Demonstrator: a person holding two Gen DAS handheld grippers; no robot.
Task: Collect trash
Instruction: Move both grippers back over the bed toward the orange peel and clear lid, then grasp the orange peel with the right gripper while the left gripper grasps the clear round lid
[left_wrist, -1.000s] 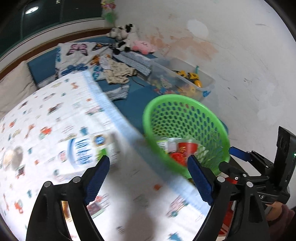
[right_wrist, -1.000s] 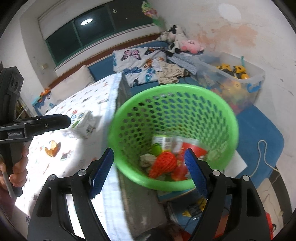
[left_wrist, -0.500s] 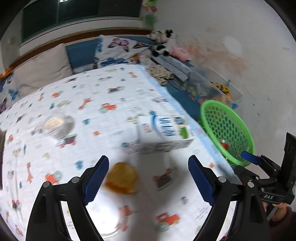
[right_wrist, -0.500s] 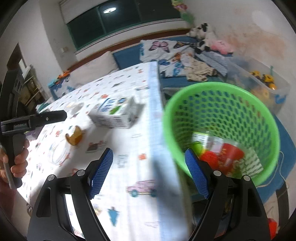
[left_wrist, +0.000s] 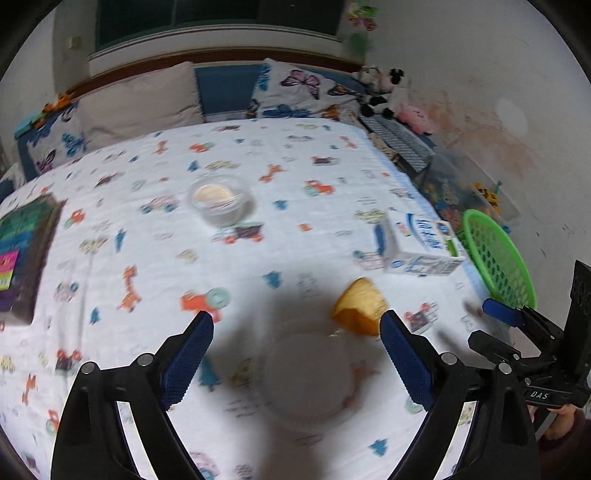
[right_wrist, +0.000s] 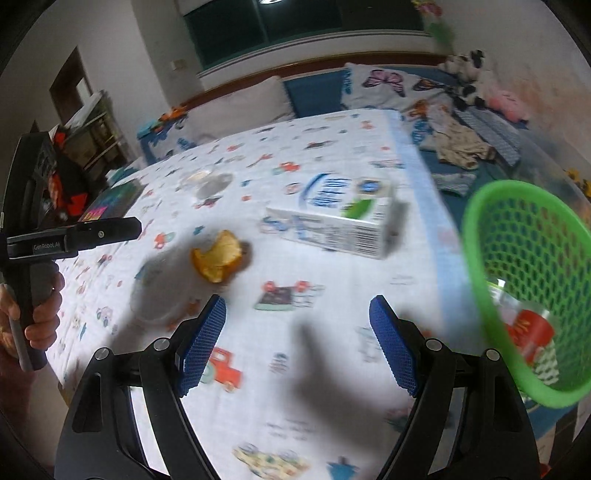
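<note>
An orange peel (left_wrist: 360, 308) (right_wrist: 218, 260) lies on the patterned bed sheet, just ahead of my left gripper's right finger. A white and blue milk carton (left_wrist: 417, 245) (right_wrist: 340, 221) lies on its side near the bed's right edge. A clear plastic lid (left_wrist: 306, 373) (right_wrist: 157, 295) lies flat between the left fingers. A clear plastic cup (left_wrist: 221, 201) (right_wrist: 207, 182) stands farther back. The green basket (left_wrist: 496, 256) (right_wrist: 524, 273) holds trash beside the bed. My left gripper (left_wrist: 295, 354) and right gripper (right_wrist: 295, 343) are open and empty.
A dark book (left_wrist: 22, 254) lies at the sheet's left edge. Pillows (left_wrist: 140, 99), soft toys (left_wrist: 384, 88) and clothes (right_wrist: 458, 144) sit at the back and right. A clear toy bin (left_wrist: 476, 188) stands by the wall.
Both grippers have swung left, away from the basket and over the bed. The peel, lid and cup have come into the left view; the basket has slid to the right edge.
</note>
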